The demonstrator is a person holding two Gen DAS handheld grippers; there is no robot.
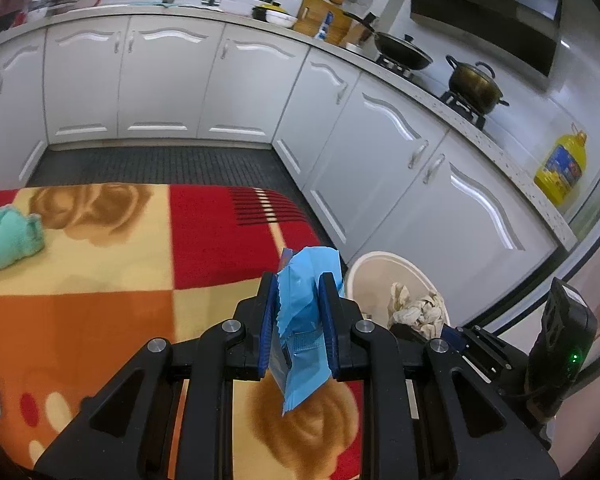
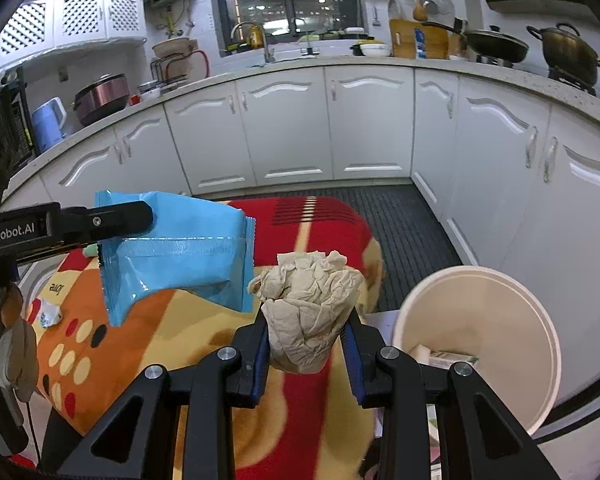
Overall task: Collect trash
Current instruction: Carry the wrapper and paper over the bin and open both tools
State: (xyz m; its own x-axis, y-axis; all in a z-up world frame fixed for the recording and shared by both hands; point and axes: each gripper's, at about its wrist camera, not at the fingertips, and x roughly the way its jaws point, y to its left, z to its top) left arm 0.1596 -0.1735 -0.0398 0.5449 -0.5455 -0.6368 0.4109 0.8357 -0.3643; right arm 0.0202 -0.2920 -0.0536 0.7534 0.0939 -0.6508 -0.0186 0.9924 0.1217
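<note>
My left gripper (image 1: 299,286) is shut on a blue plastic wrapper (image 1: 302,320) and holds it above the patterned blanket near its right edge. The wrapper (image 2: 180,248) and the left gripper's finger (image 2: 112,218) also show in the right wrist view. My right gripper (image 2: 308,312) is shut on a crumpled beige paper wad (image 2: 310,308), held above the blanket just left of the white bin (image 2: 476,344). The paper wad (image 1: 416,308) appears over the white bin (image 1: 384,268) in the left wrist view. The bin holds some trash at its bottom (image 2: 448,358).
The red, orange and cream blanket (image 1: 120,280) covers the table. A green cloth (image 1: 10,238) lies at its far left, a small white scrap (image 2: 50,314) at the left edge. White kitchen cabinets (image 2: 284,132) ring the dark floor mat (image 1: 164,166). A yellow oil bottle (image 1: 562,170) stands on the counter.
</note>
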